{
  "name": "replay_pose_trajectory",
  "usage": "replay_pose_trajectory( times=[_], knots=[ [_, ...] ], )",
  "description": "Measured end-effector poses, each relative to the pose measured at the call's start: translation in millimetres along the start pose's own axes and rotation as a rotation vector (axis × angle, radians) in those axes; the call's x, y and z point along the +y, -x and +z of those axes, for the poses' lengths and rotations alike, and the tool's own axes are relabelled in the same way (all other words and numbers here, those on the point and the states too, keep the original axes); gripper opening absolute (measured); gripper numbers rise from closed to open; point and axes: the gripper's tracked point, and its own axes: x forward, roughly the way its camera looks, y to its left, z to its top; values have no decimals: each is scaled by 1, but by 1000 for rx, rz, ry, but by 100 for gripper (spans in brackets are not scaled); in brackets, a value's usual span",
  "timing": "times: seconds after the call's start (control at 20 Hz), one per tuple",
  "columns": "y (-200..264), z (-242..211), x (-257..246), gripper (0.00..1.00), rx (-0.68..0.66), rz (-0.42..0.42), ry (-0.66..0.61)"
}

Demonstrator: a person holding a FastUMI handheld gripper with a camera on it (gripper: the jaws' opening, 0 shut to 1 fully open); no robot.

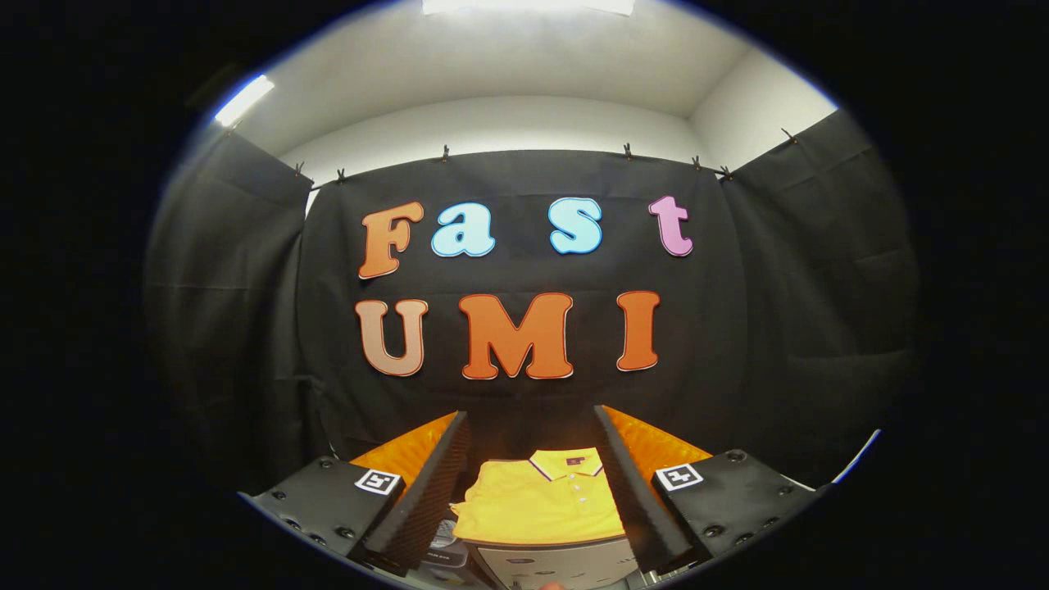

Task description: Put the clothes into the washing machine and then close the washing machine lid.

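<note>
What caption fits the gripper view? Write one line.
Open gripper fingers frame a folded yellow polo shirt lying on a white box ahead.

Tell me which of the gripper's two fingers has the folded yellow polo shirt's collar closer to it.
The right black ribbed finger. The yellow polo shirt lies between the open fingers, folded, and its collar sits toward that finger, away from the left black ribbed finger.

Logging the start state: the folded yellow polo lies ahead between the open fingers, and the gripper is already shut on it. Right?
Not quite. In the gripper view the gripper is open, its fingers spread wide and pressing on nothing. The rest holds: the folded yellow polo lies ahead between them, on top of a white box.
</note>
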Motion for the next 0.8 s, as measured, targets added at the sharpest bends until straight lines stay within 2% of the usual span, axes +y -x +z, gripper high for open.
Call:
replay_pose_trajectory(
  times=[0.5,0.8],
  knots=[
    [-21,-8,-2,97,27,-4,11],
    [-56,-48,-18,97,132,-5,0]
  ],
)
